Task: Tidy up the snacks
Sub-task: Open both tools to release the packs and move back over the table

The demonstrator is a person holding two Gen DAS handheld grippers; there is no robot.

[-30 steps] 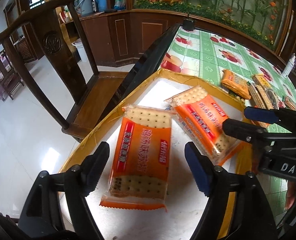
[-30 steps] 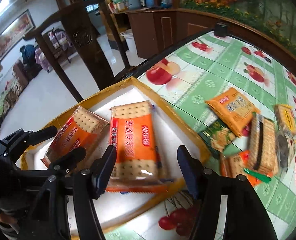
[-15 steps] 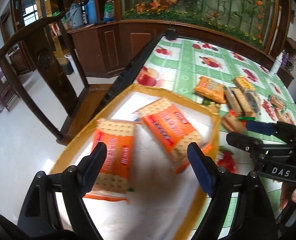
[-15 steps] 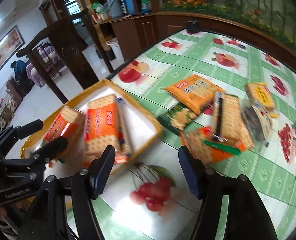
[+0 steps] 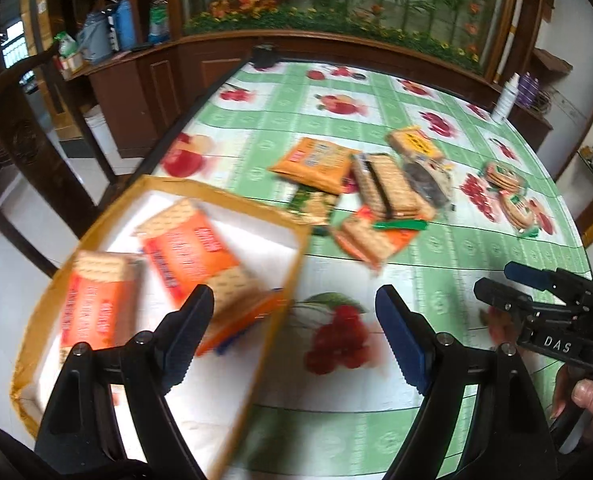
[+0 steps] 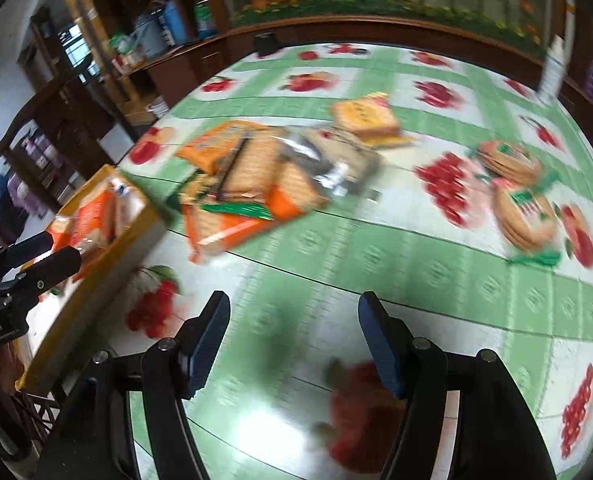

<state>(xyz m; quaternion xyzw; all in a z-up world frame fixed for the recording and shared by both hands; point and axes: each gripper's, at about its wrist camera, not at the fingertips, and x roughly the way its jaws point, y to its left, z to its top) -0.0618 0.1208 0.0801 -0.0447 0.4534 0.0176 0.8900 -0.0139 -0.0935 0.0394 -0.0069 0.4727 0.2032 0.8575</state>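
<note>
A yellow cardboard tray (image 5: 284, 280) lies at the table's left edge with two orange cracker packs (image 5: 192, 248) in it; the tray also shows in the right wrist view (image 6: 108, 236). A pile of snack packs (image 5: 380, 196) lies on the green fruit-print tablecloth beyond it, also in the right wrist view (image 6: 256, 176). Two round-biscuit packs (image 6: 520, 192) lie further right. My left gripper (image 5: 292, 328) is open and empty over the tray's right rim. My right gripper (image 6: 292, 332) is open and empty above bare cloth, short of the pile.
The right gripper appears at the right edge of the left wrist view (image 5: 536, 296); the left one shows at the left of the right wrist view (image 6: 24, 268). A wooden chair (image 5: 28, 152) stands left of the table. A white bottle (image 5: 506, 98) stands at the far right.
Both grippers have swung right, away from the tray's inside toward the snack pile. Both stay open. The two cracker packs stay in the tray.
</note>
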